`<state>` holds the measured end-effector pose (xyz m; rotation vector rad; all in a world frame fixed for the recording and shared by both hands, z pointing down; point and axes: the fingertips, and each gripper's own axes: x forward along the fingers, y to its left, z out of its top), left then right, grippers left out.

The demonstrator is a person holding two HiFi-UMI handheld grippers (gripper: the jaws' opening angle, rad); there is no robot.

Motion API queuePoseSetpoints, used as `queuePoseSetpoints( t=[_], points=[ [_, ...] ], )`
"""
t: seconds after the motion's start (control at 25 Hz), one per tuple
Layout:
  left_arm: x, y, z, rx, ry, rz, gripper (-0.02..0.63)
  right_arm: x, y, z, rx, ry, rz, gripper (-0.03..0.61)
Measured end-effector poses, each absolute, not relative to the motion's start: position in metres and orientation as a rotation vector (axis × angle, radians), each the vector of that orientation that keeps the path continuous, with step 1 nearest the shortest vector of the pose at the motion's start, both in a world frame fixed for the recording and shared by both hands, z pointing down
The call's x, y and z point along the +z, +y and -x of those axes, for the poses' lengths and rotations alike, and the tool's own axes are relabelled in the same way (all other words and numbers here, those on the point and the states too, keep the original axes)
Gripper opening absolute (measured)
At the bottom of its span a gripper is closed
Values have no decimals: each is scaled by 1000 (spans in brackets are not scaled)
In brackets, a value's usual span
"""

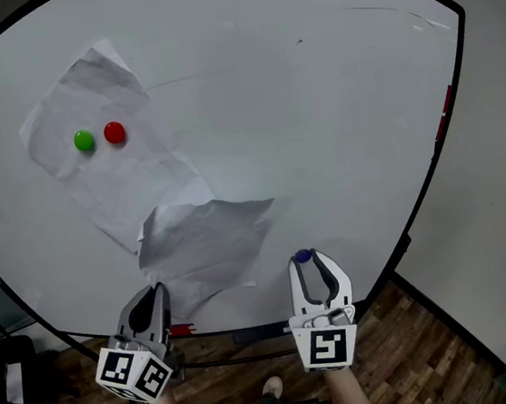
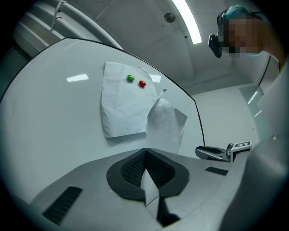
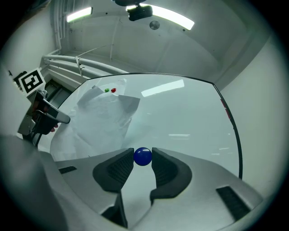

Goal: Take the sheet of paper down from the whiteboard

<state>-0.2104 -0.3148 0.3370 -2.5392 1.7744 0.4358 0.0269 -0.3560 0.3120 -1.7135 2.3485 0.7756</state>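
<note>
Paper (image 1: 205,241) pinched in left gripper (image 2: 145,158), blue magnet (image 3: 142,156) in right gripper (image 3: 143,159).

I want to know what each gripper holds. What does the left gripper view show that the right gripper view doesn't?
Left gripper view only: the left gripper seen close up, shut on a corner of the sheet of paper. Right gripper view only: the right gripper clamping a blue magnet. Both: the whiteboard, the sheet, and the green magnet and red magnet on it.
</note>
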Motion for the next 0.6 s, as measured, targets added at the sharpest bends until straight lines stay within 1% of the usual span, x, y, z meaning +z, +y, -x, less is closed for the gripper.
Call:
queuePoseSetpoints(
  t=[0.6],
  points=[
    [338,-306,224,448,1811,2521,23,316,-350,-20,764,2377,1697,138]
  ],
)
